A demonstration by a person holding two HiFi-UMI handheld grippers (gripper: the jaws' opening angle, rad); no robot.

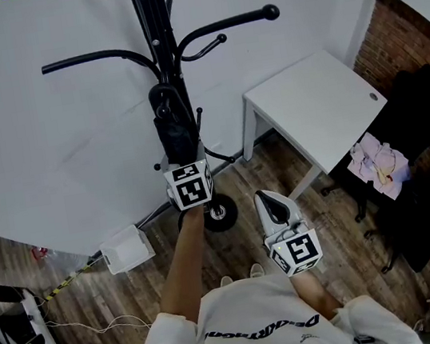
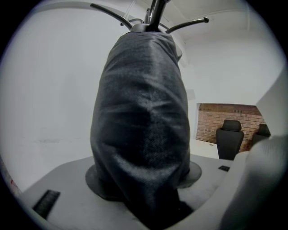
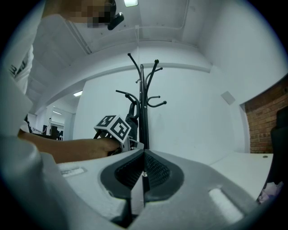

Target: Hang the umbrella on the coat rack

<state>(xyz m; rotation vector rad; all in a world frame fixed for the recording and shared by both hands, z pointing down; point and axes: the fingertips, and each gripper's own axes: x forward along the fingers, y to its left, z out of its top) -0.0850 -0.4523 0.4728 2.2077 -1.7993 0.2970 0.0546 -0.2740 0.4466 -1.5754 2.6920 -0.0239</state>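
A black folded umbrella [image 1: 175,130] stands upright right against the pole of the black coat rack [image 1: 151,15]. My left gripper [image 1: 186,165] is shut on its lower part. In the left gripper view the umbrella's dark fabric [image 2: 140,117] fills the middle, pressed between the jaws, with the rack's hooks [image 2: 189,23] above it. In the right gripper view the umbrella [image 3: 133,116] hangs beside the coat rack [image 3: 142,96], its top near a left hook; whether it rests on the hook I cannot tell. My right gripper [image 1: 268,198] is held low and back, shut and empty [image 3: 143,173].
A white table [image 1: 313,103] stands right of the rack, with a black chair [image 1: 419,106] and pink cloth [image 1: 378,161] beyond it. A white box [image 1: 125,248] lies on the wood floor at the left. The rack's base [image 1: 220,213] is just below the left gripper.
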